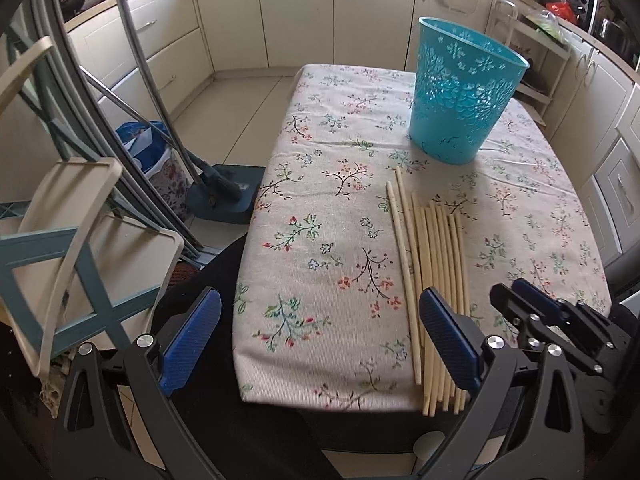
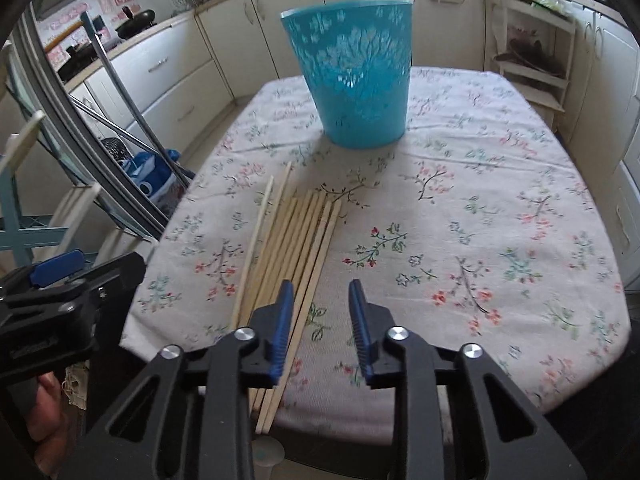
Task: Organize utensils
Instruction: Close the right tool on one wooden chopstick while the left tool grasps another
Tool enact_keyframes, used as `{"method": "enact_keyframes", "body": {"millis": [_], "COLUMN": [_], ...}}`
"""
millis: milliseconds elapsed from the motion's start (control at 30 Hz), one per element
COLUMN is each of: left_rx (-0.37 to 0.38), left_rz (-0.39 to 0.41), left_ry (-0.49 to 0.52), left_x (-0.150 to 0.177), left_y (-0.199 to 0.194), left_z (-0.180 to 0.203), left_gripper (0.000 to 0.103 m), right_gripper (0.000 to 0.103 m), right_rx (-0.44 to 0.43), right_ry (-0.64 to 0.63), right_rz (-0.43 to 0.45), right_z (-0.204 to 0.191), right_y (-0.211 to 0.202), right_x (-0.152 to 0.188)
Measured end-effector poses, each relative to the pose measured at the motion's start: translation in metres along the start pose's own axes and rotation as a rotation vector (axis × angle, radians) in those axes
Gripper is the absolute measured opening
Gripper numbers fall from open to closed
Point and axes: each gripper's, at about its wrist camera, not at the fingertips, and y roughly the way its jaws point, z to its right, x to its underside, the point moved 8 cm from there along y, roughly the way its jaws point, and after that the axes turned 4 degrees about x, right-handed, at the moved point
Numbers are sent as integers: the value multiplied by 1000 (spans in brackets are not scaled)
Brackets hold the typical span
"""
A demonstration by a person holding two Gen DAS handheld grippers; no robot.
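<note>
Several pale wooden chopsticks (image 1: pixel 434 240) (image 2: pixel 296 240) lie side by side on the floral tablecloth (image 1: pixel 320 160) (image 2: pixel 500 200), reaching to the near edge. Behind them stands an upright teal plastic basket (image 1: pixel 464 92) (image 2: pixel 360 76) with cut-out flowers. My left gripper (image 1: pixel 320 294) is wide open above the table's near left corner, its right finger over the chopsticks' near ends. My right gripper (image 2: pixel 320 285) hovers just right of the bundle, its jaws a narrow gap apart with nothing between them and its left finger over the rightmost sticks. Each gripper shows at the other view's edge.
Left of the table are a folded chair (image 1: pixel 60 240), a mop (image 1: pixel 216 192) and a blue bag (image 1: pixel 140 140) on the tiled floor. Cream kitchen cabinets ring the room, and a small shelf (image 2: pixel 532 60) stands at the back right.
</note>
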Motion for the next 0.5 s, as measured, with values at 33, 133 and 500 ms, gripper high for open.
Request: {"method": "enact_keyframes", "body": {"millis": [33,133,500], "left_rx": [-1,2,-11], "left_rz": [-7,-27,-56], "left_ry": [1,-3,7], "left_x": [-2,-9,-39], "left_y": [6,24,72], "left_z": [0,1,12], "left_gripper": [95,95,95], "right_gripper": [22,20,10], "right_rx": [5,12,33], "right_ry": [-2,-6,-49], "right_rz": [-3,-8,-20], "right_z": [0,-2,8], "right_y": [7,20,45], "right_x": [-2,-7,-19]}}
